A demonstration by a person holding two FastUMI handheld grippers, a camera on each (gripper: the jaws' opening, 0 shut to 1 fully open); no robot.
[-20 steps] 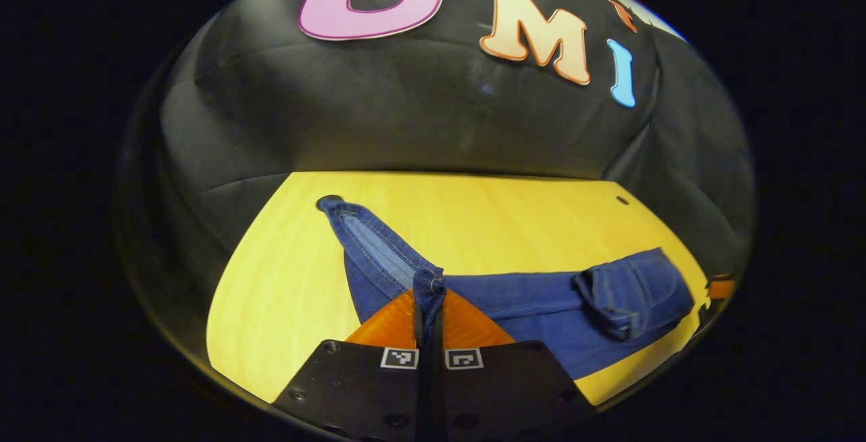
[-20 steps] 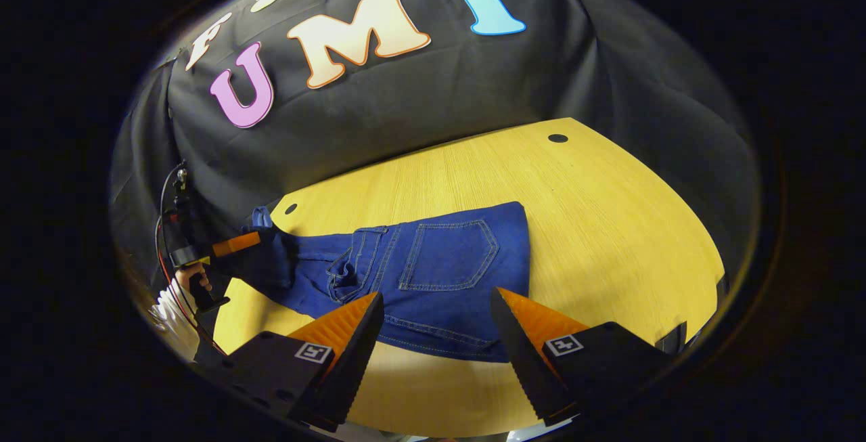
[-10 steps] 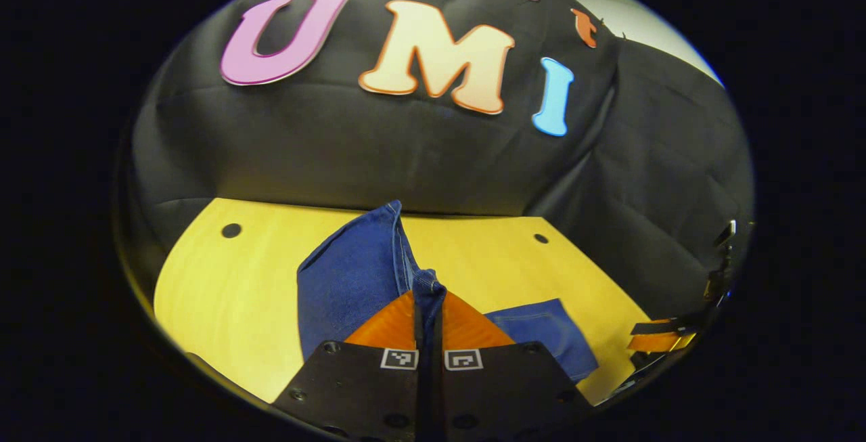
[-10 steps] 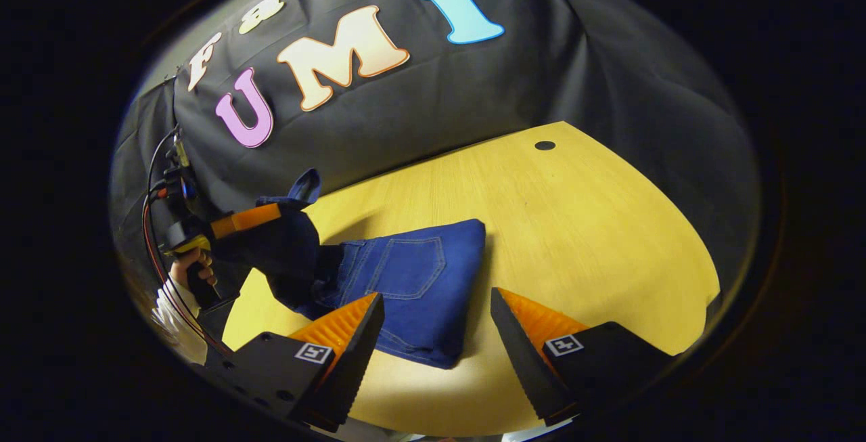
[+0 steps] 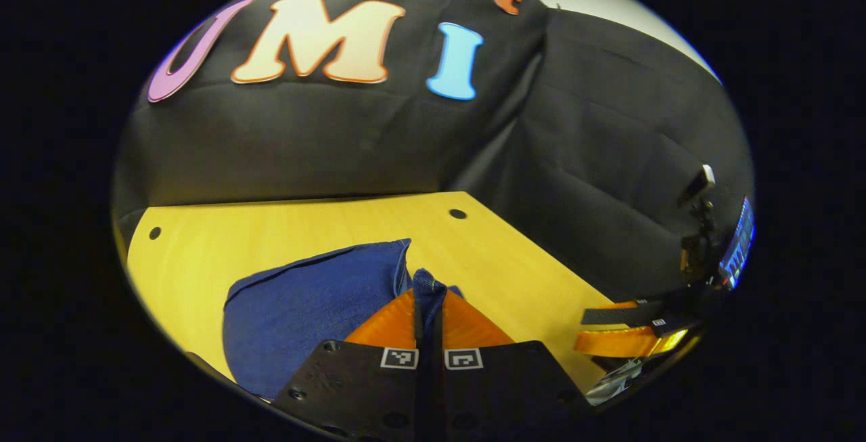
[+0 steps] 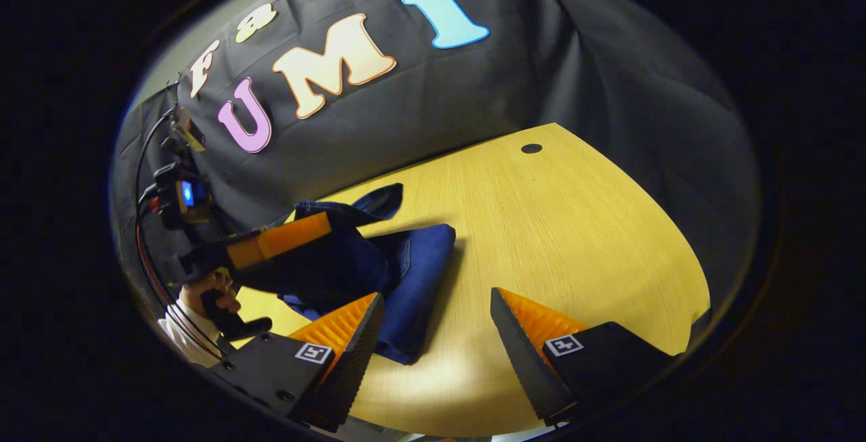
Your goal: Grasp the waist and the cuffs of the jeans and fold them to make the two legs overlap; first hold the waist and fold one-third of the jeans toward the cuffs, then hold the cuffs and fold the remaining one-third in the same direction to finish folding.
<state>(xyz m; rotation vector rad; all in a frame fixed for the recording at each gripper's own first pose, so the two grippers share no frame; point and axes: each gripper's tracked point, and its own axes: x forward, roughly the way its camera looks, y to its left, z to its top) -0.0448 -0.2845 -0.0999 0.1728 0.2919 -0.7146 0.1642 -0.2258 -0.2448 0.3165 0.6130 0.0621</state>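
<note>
The blue jeans [image 5: 304,306] lie folded on the yellow table, and my left gripper [image 5: 428,293] is shut on their cuff hem, which sticks up between its fingers. In the right gripper view the jeans [image 6: 419,273] form a thick bundle at the left, with the left gripper [image 6: 291,239] held by a hand over them and a cuff flap raised behind it. My right gripper [image 6: 436,327] stands open just to the right of the bundle, with nothing between its fingers. The right gripper [image 5: 629,334] also appears low at the right of the left gripper view.
The yellow wooden table [image 6: 575,225] stretches away to the right of the jeans, with a small dark hole [image 6: 531,149] near its far corner. Black cloth walls close in behind and to the sides. A person's hand and white sleeve [image 6: 196,313] are at the left.
My left gripper has carried the cuffs up and over toward the waist end, so the jeans went from a long strip to a compact bundle. The right gripper stayed open and shifted slightly right.
</note>
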